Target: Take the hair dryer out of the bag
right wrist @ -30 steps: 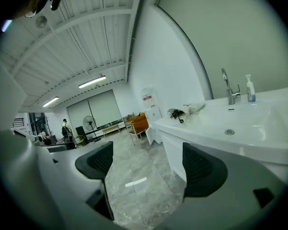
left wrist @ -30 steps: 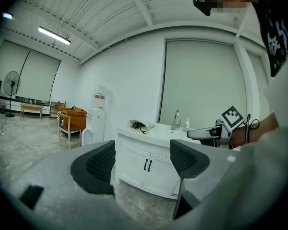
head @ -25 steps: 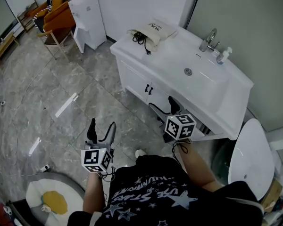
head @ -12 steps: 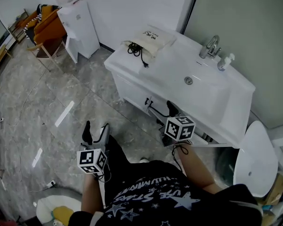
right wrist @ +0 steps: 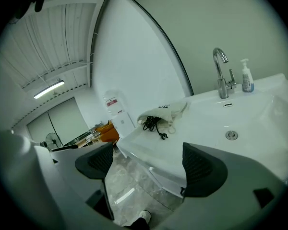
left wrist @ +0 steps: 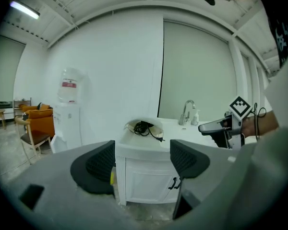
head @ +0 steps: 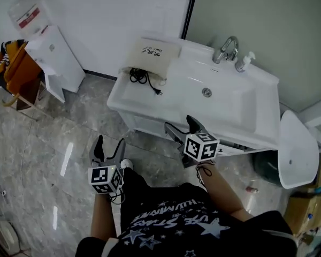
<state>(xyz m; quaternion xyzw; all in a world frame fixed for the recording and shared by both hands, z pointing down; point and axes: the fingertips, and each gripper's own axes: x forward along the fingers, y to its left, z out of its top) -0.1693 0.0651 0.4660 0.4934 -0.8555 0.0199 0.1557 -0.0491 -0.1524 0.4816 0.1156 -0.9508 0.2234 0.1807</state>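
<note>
Grey-tiled bathroom, one white vanity (head: 129, 96) against the wall. At left, left gripper (head: 110, 146): jaws apart, empty, well short of the counter. On the vanity's left end, one cloth bag (head: 150, 53), one black cord (head: 143, 79) spilling out; hair dryer presumably inside, unseen. Right gripper (head: 177, 123): likewise spread, empty. Nothing grasped yet; whole removal left.

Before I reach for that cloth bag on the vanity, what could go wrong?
The coiled black power cord spilling from the cream cloth bag could snag a jaw. The bag lies near the left end of the white vanity counter, so pulling without pinning it might drag it off.
</note>
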